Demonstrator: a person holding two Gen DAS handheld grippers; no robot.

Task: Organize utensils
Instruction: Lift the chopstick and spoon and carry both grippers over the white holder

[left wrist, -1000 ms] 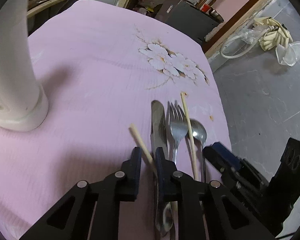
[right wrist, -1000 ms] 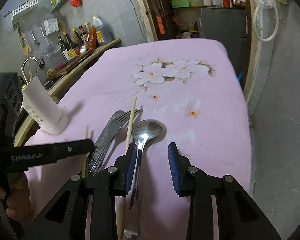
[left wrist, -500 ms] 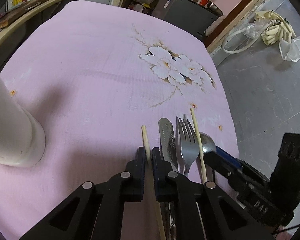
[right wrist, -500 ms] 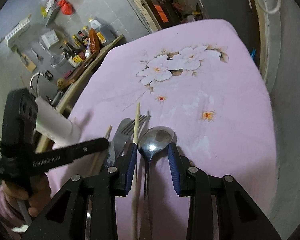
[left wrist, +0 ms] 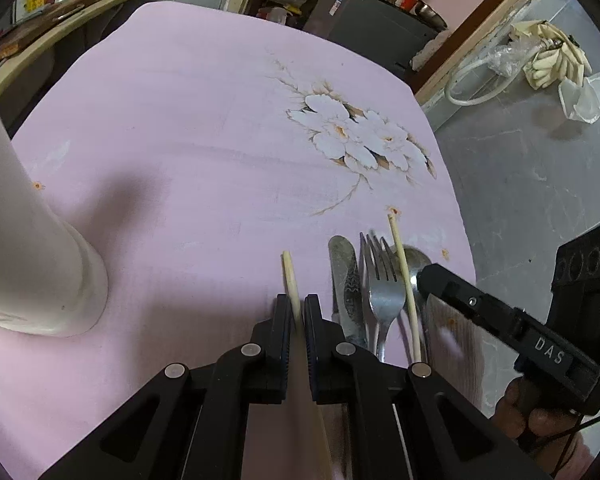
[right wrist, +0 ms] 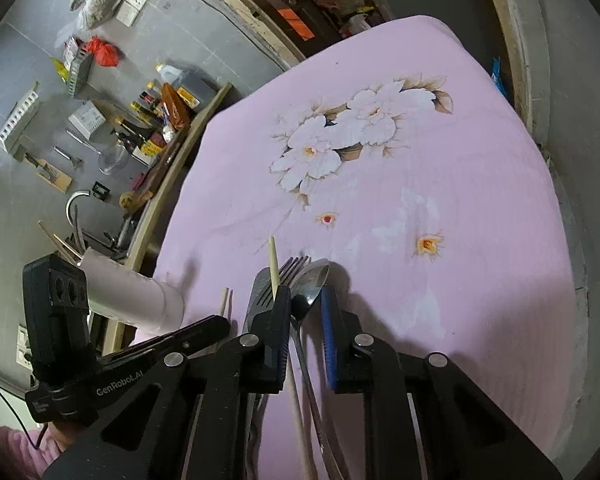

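We work at a table covered by a pink cloth with a white flower print. The utensils lie side by side at its near edge, all pointing away from us.

Left gripper: we hold it closed on a pale wooden chopstick. The chopstick runs between the two black pads, and its tip projects forward past them, above the cloth. In the right wrist view the same chopstick shows just beyond the left gripper's black finger.

Utensils to the right of the held chopstick, in order as seen from the left wrist:
- a steel table knife with a patterned blade;
- a steel fork, tines forward;
- a second pale wooden chopstick, lying along the fork's right side;
- a steel spoon, its bowl partly hidden behind the right gripper.

Right gripper: its jaws are closing. The spoon lies between the black finger and the blue-padded finger, its bowl projecting ahead of them. A gap shows between the spoon's neck and the blue pad, so we do not read this as a grip. The second chopstick passes at the left finger, touching or just beside it; we cannot tell which.

A tall white cylindrical utensil holder stands on the cloth to the left, well apart from the row of utensils. In the right wrist view, chopsticks stand in its top.
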